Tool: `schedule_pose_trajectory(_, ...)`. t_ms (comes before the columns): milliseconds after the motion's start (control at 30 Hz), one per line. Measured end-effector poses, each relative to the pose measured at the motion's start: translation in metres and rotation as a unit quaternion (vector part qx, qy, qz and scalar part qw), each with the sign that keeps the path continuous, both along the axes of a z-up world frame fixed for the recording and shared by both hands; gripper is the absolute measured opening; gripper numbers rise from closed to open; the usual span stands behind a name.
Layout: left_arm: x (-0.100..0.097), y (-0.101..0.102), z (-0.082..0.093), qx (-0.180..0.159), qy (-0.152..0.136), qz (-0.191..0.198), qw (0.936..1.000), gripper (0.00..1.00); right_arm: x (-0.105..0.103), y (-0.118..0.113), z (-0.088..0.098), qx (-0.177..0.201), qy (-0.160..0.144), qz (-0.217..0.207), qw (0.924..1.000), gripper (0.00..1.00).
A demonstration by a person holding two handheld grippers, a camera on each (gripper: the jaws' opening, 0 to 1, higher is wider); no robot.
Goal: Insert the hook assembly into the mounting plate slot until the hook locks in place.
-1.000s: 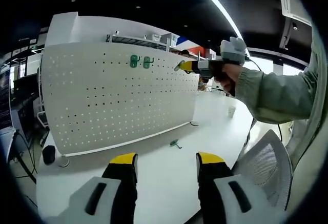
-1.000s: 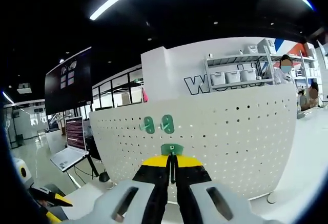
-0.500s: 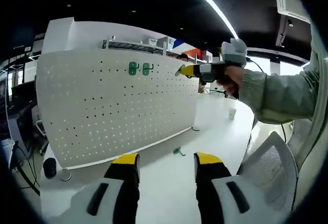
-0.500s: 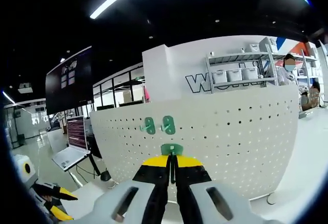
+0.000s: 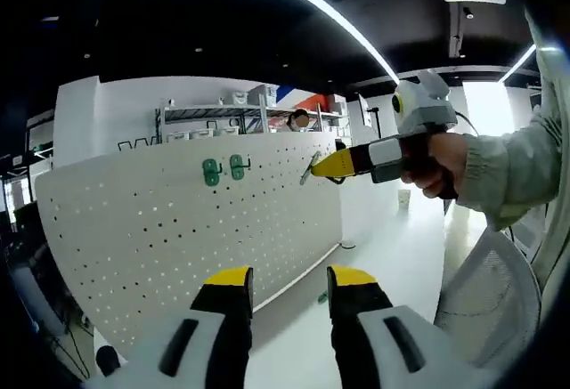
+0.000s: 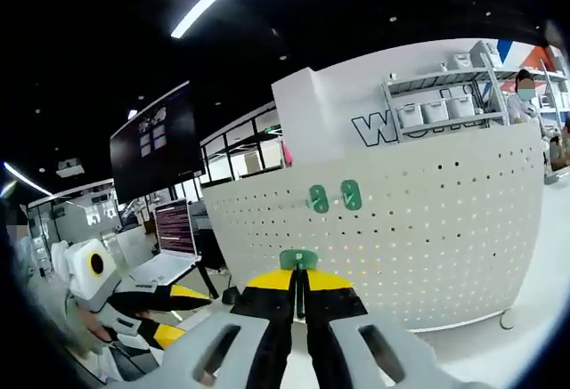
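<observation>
Dark office ceiling with a long strip light overhead; below it, a white perforated pegboard panel [image 5: 191,229] standing upright on a white tabletop [image 5: 383,260], ahead of both claws. Two green plastic hooks [image 5: 223,170] already mounted side by side near the panel's top edge, up and left of the left gripper [image 5: 285,284] in its view, just above the right gripper [image 6: 299,283] in the other.

Right gripper pinched tight on a small green hook piece [image 6: 299,259], jaws pressed together with only the piece's top showing above the yellow tips; lower part hidden between the jaws. In the left gripper view the same piece [image 5: 308,169] seen as a thin sliver at the tip, near the panel's top right edge; impossible to tell whether touching the panel or just short of it. A hand and pale green sleeve [image 5: 499,171] behind it, cut off at the right. Left gripper spread wide, holding nothing, above bare tabletop. A small green object [image 5: 321,298] on the table just past the right jaw, too small to make out. Metal shelving with white bins [image 6: 441,109] beyond the panel, lettering on the wall cut off by it.

Compared with a second ago: left view lower and closer to the panel, hooks appearing further left; right view shifted so the mounted hooks sit right of centre, with the left gripper [image 6: 156,313] now plainly in at lower left. Grip on the hook piece unchanged.
</observation>
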State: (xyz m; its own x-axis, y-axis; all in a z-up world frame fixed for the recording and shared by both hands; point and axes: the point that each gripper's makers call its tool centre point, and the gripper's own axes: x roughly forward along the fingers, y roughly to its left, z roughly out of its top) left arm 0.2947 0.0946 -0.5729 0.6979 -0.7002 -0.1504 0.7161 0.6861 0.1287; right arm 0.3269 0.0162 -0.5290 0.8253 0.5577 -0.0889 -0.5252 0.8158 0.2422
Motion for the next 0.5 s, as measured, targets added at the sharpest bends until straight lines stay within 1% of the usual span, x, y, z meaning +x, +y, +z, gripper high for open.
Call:
schedule_pose_trajectory(100, 0.002, -0.002, 0.000, 0.009, -0.005, -0.003, 0.9999, 0.31, -0.015, 0.016, -0.012, 0.000, 0.018, 0.029, 0.9994, 0.01)
schedule_pose_trajectory(200, 0.003, -0.003, 0.000, 0.013, -0.007, -0.005, 0.9999, 0.30, -0.027, 0.027, -0.020, 0.002, 0.029, 0.048, 0.9984, 0.01)
schedule_pose_trajectory(333, 0.002, -0.004, 0.001, 0.020, -0.013, -0.009, 0.9997, 0.26, -0.039, 0.038, -0.026, 0.005, 0.041, 0.067, 0.9969, 0.01)
schedule_pose_trajectory(500, -0.002, -0.008, -0.002, 0.032, -0.017, -0.017, 0.9992, 0.24, -0.047, 0.046, -0.031, 0.007, 0.053, 0.085, 0.9949, 0.01)
